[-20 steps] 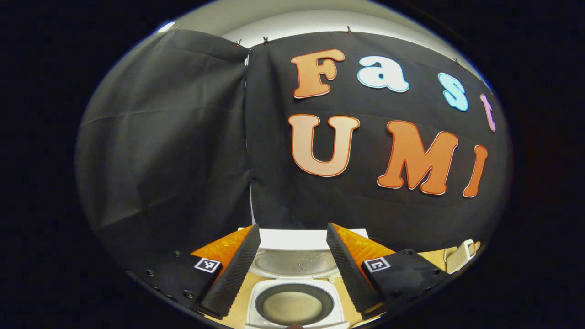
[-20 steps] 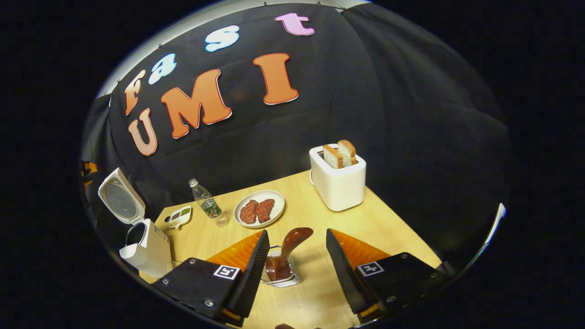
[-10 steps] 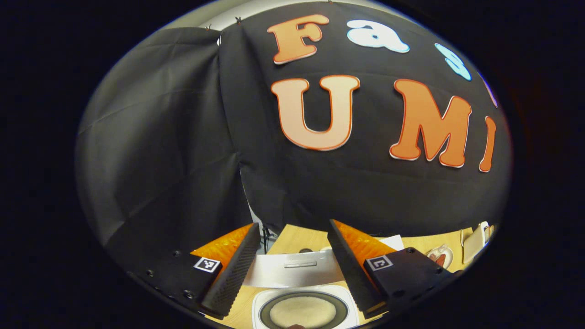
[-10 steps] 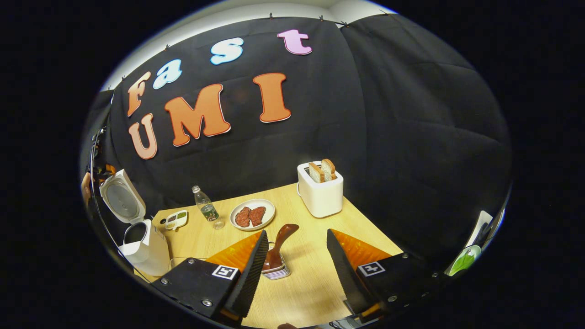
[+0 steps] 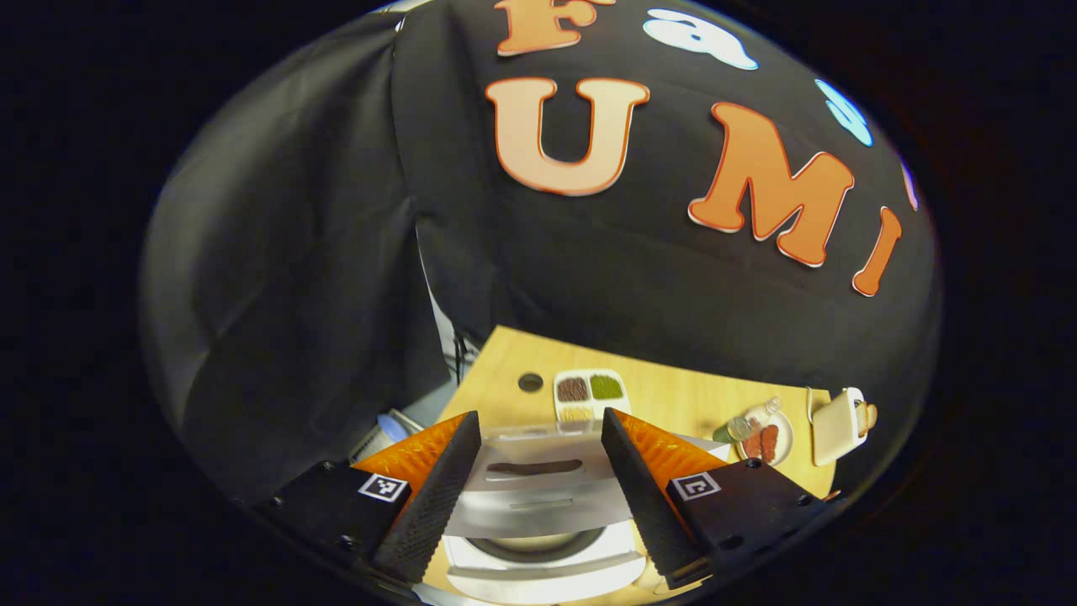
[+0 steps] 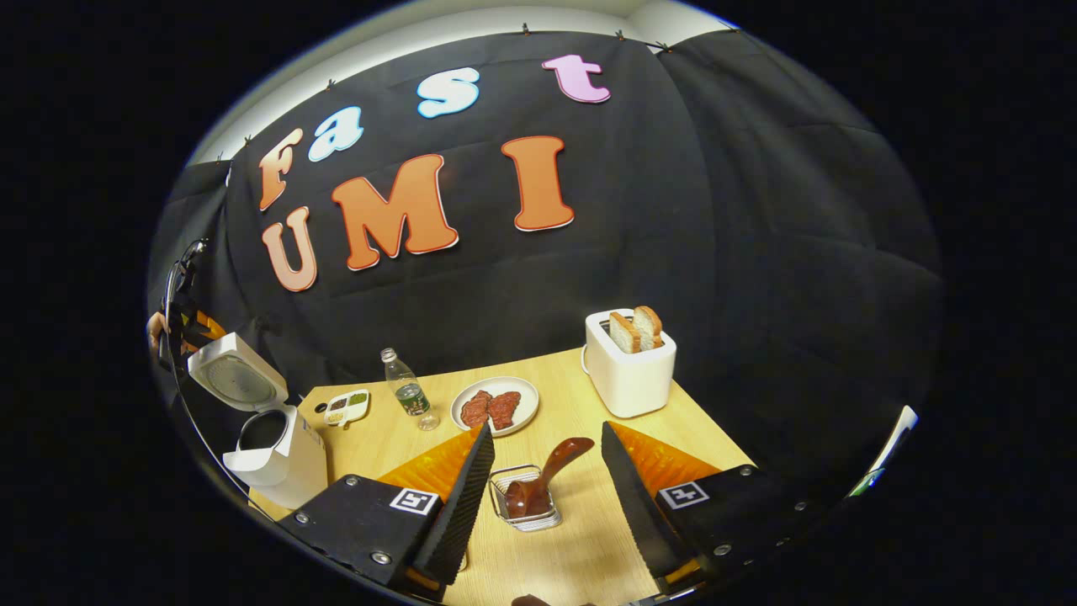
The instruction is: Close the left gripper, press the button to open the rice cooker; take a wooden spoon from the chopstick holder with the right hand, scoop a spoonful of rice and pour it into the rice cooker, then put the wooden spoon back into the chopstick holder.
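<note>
While the rice cooker (image 5: 538,488) sits right under the left gripper (image 5: 533,480), its raised lid blocks most of the pot opening, and the lower body is cut off at the view's edge. Left gripper fingers are spread wide w/ nothing between them but the lid beyond. In the right gripper view the cooker (image 6: 273,446) stands at the table's (image 6: 572,539) far left corner, lid up, near the edge.

Right gripper (image 6: 538,497) is also wide open, holding nothing; the wooden spoon (image 6: 547,484) leans in the wire chopstick holder (image 6: 526,509), seen between the fingers but apart from both. Spoon bowl is partly hidden by the wire.

Bare wood lies around the holder; toaster (image 6: 629,370), plate (image 6: 495,406), bottle (image 6: 408,396) and sectioned dish (image 6: 347,406) stand farther back. Bottle label too small to read.
</note>
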{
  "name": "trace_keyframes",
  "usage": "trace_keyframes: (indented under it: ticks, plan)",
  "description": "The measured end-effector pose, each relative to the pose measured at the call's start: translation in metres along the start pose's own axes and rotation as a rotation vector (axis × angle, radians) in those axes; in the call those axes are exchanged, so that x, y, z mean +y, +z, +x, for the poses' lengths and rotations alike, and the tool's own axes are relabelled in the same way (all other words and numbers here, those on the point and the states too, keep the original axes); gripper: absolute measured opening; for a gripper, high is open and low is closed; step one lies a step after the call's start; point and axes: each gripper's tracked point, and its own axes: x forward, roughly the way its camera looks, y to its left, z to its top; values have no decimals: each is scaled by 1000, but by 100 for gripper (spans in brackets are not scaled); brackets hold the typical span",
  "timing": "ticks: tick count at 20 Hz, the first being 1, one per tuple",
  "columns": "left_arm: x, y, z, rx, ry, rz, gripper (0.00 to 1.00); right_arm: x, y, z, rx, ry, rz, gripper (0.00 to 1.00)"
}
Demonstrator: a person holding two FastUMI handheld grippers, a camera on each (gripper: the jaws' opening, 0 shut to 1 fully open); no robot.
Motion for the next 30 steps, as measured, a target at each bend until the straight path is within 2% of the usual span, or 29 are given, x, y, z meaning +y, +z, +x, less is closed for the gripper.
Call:
trace_keyframes:
  ticks: [1,3,4,5,7,8,13,14,20,22,24,27,30]
  plan:
    - [2,-20,0,69,15,-15,98,5,1,3,-2,14,-6,80]
    - [11,-49,7,126,28,-5,99,14,2,5,-5,34,-15,81]
    - [9,-64,10,156,29,2,95,15,0,7,-1,42,-14,80]
    - [8,-78,12,177,36,8,98,16,-1,9,5,48,-14,80]
    - [10,-101,17,216,51,20,98,18,-4,13,13,56,-14,80]
    - [10,-114,20,246,60,28,94,19,-6,15,17,60,-15,80]
    - [13,-175,41,323,97,41,96,30,-24,17,61,84,-1,80]
    - [10,-166,39,275,99,49,98,31,-30,17,73,86,-3,80]
    - [9,-170,36,255,85,28,99,42,-26,16,69,96,-37,81]
    - [-4,-164,28,180,40,20,99,47,-18,15,43,101,-52,81]
    - [-13,-144,12,53,18,57,99,56,-11,15,29,119,-74,80]
    - [-35,-115,-35,-149,-18,144,98,73,1,13,12,148,-91,80]
    - [-66,-86,-90,-361,-55,243,98,93,26,6,-58,170,-107,81]
